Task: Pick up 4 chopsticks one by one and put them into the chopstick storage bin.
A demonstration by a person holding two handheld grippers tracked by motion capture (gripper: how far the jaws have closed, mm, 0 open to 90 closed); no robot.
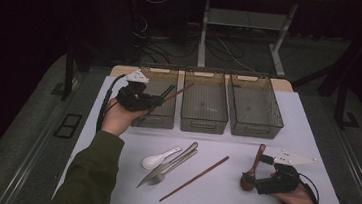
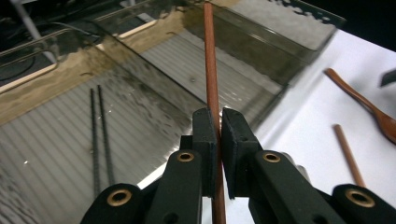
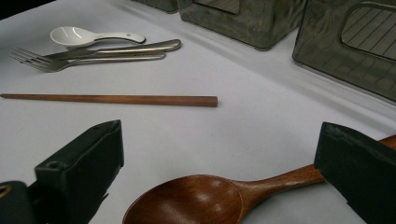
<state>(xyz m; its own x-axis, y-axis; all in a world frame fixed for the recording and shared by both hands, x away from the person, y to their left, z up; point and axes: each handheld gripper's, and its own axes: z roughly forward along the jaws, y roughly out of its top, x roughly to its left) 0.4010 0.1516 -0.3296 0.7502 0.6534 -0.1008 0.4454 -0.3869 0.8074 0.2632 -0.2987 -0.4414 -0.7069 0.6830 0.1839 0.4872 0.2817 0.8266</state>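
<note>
White counter (image 1: 277, 121) bearing three bins. My left claw (image 2: 218, 135), above the left bin (image 1: 155, 97), is clenched on a brown chopstick (image 2: 210, 70). My right claw (image 3: 219, 172), jaws spread, straddles the wooden spoon (image 3: 196, 200) lying on the counter.

Lab: dark curtains, floor cables (image 1: 224, 48), test table (image 1: 315, 145).

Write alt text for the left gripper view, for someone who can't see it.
Two black jaws of the left gripper are shut on a brown wooden chopstick, held over a clear plastic bin. Two thin dark chopsticks lie inside the bin; at the right, on the white table, lie another wooden chopstick and a wooden spoon.
</note>
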